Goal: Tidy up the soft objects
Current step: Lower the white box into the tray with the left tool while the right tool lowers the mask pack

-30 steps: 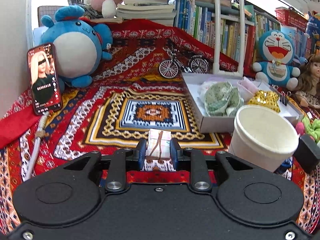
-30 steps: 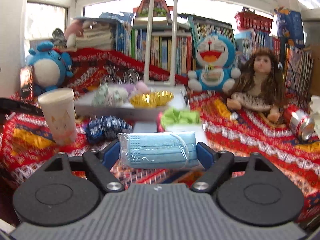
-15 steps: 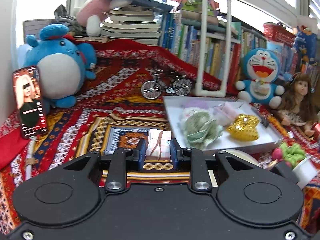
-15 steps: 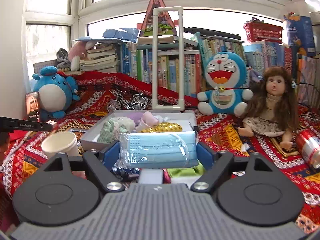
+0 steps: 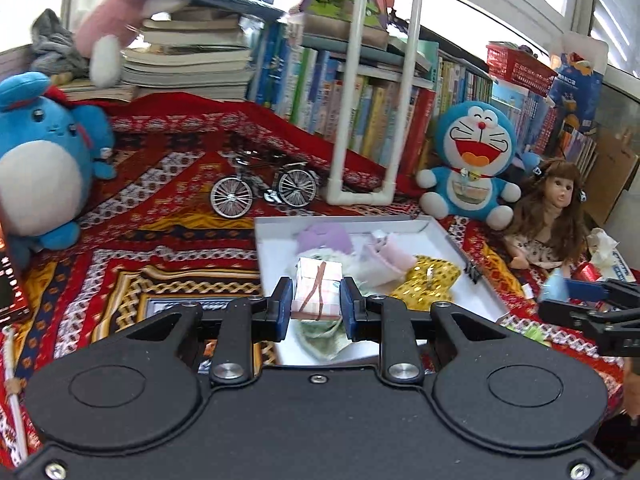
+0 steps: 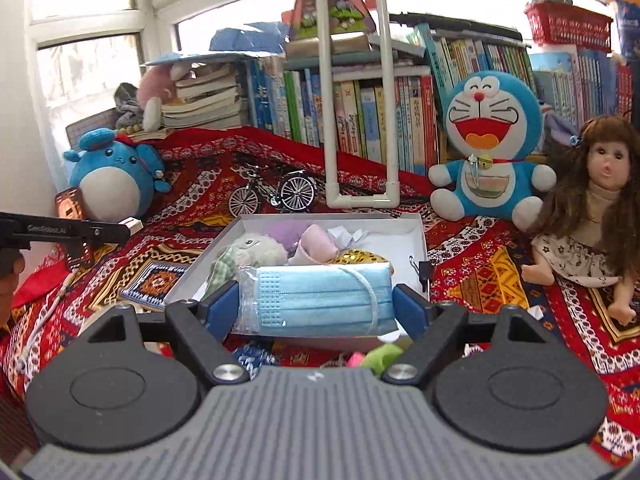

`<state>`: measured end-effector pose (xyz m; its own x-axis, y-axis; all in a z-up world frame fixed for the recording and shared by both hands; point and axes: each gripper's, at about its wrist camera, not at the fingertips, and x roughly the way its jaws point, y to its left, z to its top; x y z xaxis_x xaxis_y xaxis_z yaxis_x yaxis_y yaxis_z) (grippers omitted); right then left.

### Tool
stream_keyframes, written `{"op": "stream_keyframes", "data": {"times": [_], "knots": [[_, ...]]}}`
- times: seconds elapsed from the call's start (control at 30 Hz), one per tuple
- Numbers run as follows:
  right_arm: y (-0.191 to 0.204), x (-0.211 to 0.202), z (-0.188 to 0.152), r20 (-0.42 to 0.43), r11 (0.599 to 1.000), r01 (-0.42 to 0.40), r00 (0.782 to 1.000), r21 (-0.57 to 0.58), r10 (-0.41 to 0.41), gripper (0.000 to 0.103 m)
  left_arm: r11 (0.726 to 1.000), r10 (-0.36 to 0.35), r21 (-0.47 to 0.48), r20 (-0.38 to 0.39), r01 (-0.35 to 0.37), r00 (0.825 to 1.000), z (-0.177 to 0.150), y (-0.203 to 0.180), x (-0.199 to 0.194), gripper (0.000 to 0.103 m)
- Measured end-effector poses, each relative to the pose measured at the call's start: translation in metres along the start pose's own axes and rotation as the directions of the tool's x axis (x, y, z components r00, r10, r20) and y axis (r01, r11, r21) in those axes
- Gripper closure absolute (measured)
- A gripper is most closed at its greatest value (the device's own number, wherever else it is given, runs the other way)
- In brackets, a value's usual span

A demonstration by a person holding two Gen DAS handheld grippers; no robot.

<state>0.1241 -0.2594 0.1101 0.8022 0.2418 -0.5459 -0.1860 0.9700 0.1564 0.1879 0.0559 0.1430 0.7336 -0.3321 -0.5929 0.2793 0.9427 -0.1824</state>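
Observation:
My left gripper (image 5: pixel 315 305) is shut on a small folded pink checked cloth (image 5: pixel 318 289) bound with a brown band, held above the near edge of the white tray (image 5: pixel 472 268). My right gripper (image 6: pixel 316 305) is shut on a wrapped blue face mask (image 6: pixel 316 300), held crosswise over the near end of the same tray (image 6: pixel 418 236). Inside the tray lie a green-white plush (image 6: pixel 244 254), a purple piece (image 5: pixel 326 238), a pink cloth (image 6: pixel 318 242) and a gold sequin item (image 5: pixel 428 278). The right gripper's fingers (image 5: pixel 576 292) show at the right edge of the left wrist view.
A toy bicycle (image 5: pixel 264 192) and a white pipe frame (image 5: pixel 372 92) stand behind the tray. A blue round plush (image 5: pixel 40 164), a Doraemon plush (image 6: pixel 490 148) and a doll (image 6: pixel 596 208) sit around it on the red patterned cloth. Books line the back.
Both grippers rose and moved toward the tray with their loads. The paper cup dropped out of the left wrist view and the tray now sits right under both grippers.

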Motion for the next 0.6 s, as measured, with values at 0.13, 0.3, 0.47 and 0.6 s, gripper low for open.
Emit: {"op": "stream_keyframes", "data": {"times": [0.13,0.3,0.47,0.6], "knots": [[-0.013,0.024,0.018,-0.074,0.998,-0.022,0.997,0.066,0.027,0.021,0.999,-0.044,0.005,-0.087,0.044,0.995,0.019,-0.013,0.026,0.079],[-0.017,0.054,0.025,-0.163,0.996,-0.010,0.986,0.089,0.025,0.021,0.998,-0.070,-0.017,-0.197,0.068,0.978,0.027,-0.023,0.063,0.079],[-0.013,0.080,0.020,-0.281,0.997,-0.006,0.959,0.073,0.026,0.020,0.995,-0.097,-0.051,-0.287,0.085,0.953,0.026,-0.025,0.092,0.079],[-0.010,0.097,0.018,-0.335,0.998,-0.008,0.942,0.057,0.027,0.020,0.997,-0.076,-0.044,-0.352,0.064,0.933,0.025,-0.027,0.111,0.079]]}}
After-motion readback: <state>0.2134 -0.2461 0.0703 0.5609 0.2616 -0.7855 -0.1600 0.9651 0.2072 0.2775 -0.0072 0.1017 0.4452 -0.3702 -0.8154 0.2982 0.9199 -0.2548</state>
